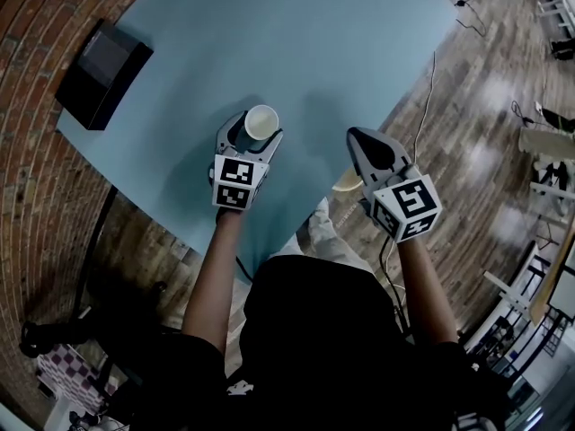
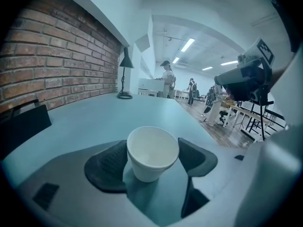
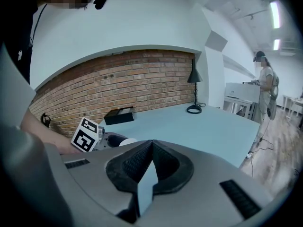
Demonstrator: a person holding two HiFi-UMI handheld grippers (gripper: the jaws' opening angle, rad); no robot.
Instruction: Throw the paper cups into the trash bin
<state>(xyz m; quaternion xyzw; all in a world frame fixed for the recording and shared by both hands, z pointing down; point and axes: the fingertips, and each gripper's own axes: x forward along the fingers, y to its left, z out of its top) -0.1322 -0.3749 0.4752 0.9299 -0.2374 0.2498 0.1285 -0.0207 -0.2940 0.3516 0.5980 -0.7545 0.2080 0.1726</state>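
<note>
A white paper cup [image 1: 261, 122] stands upright on the light blue table [image 1: 296, 43], near its front edge. My left gripper [image 1: 253, 133] has a jaw on each side of it. In the left gripper view the cup [image 2: 151, 152] sits between the two dark pads [image 2: 106, 167], which lie close along its sides; its wall shows no dent and I see no squeeze. My right gripper [image 1: 361, 137] hovers to the right by the table's edge, its pads [image 3: 137, 162] closed together on nothing. From the right gripper view the left gripper's marker cube [image 3: 86, 135] shows at the left.
A black box [image 1: 103, 72] lies at the table's left corner, by the brick wall. A black desk lamp [image 2: 125, 79] stands at the far end. A tan round object [image 1: 346, 181] shows partly below the right gripper. People [image 2: 166, 79] stand among desks in the background.
</note>
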